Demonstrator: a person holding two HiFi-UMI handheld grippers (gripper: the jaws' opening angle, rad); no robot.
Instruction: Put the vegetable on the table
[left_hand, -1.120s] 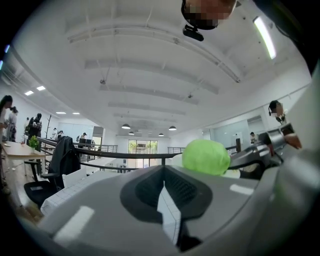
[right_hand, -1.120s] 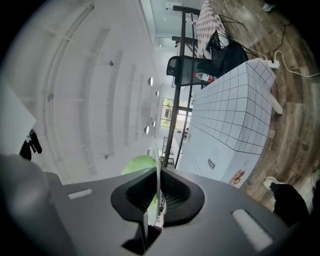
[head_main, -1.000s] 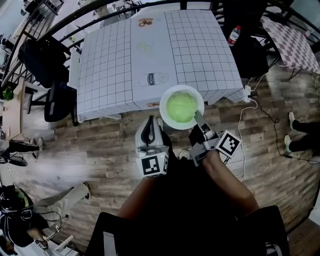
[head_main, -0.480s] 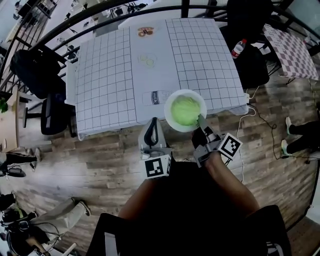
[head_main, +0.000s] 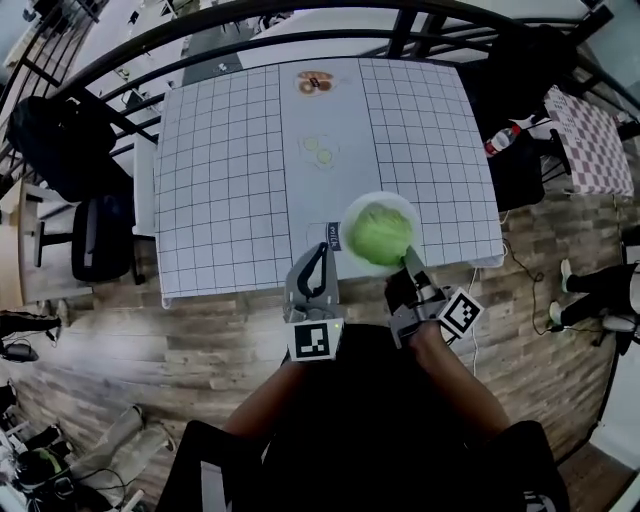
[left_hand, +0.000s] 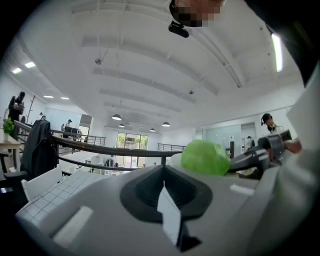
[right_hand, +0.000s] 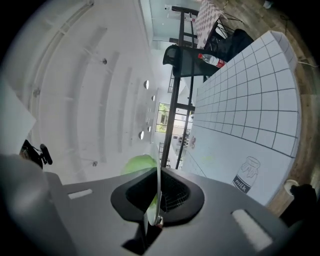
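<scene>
The right hand-held gripper (head_main: 408, 264) is clamped on the near rim of the white bowl (head_main: 352, 212). The green vegetable (head_main: 380, 233) sits inside, just ahead of its jaws. The left hand-held gripper (head_main: 317, 252), closed and empty, hangs beside it. The bench (head_main: 230, 180) stretches ahead.

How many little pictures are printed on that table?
3: a far-end picture, a middle picture, and a milk picture next to the plate. Others may be hidden under the plate.
</scene>
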